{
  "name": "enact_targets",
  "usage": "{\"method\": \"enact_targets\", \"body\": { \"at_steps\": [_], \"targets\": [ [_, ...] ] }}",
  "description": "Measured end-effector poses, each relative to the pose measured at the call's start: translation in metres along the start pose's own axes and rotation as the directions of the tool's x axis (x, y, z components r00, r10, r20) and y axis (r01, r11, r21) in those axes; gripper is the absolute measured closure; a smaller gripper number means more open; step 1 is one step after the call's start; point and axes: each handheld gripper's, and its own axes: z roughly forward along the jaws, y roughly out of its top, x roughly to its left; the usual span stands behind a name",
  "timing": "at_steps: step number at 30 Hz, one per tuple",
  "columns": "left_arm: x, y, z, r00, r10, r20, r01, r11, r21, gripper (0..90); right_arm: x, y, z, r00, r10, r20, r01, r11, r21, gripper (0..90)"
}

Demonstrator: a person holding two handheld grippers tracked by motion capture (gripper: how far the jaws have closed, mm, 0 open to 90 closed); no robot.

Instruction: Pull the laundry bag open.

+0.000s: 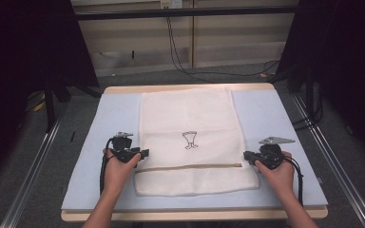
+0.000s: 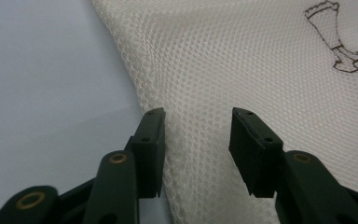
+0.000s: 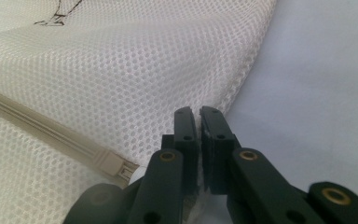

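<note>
A white mesh bag point(image 1: 190, 118) lies flat on the pale blue mat point(image 1: 114, 114), with a small black drawing point(image 1: 190, 140) at its middle and a beige zipper point(image 1: 190, 167) running across near its front end. My left gripper point(image 1: 145, 153) is at the bag's left edge. In the left gripper view its jaws point(image 2: 198, 116) stand apart over the mesh bag point(image 2: 237, 56), pads clear of the cloth. My right gripper point(image 1: 246, 155) is at the bag's right edge, just past the zipper pull point(image 3: 116, 167). Its jaws point(image 3: 197, 112) are pinched together on the hem of the mesh bag point(image 3: 121, 70).
The mat covers a wooden table whose front edge point(image 1: 190, 216) shows below it. Bare mat lies on both sides of the bag. Metal rails point(image 1: 33, 161) run along the floor on each side, and black cables point(image 1: 180, 52) trail across the floor behind the table.
</note>
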Motion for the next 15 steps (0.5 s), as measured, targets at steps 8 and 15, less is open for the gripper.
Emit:
{"method": "enact_targets", "body": {
  "at_steps": [8,15],
  "targets": [
    [0.005,0.001,-0.003,0.9986,0.036,-0.04,-0.035,0.999,0.027,81.9,0.008,-0.005,-0.006,0.9993,-0.003,-0.037,0.003,0.9999,0.016,87.1],
    [0.007,0.001,-0.007,0.9991,0.011,-0.041,-0.009,0.9989,0.046,88.9,0.012,-0.005,-0.007,0.9984,-0.001,-0.057,0.002,0.9996,0.029,87.3]
  ]
}}
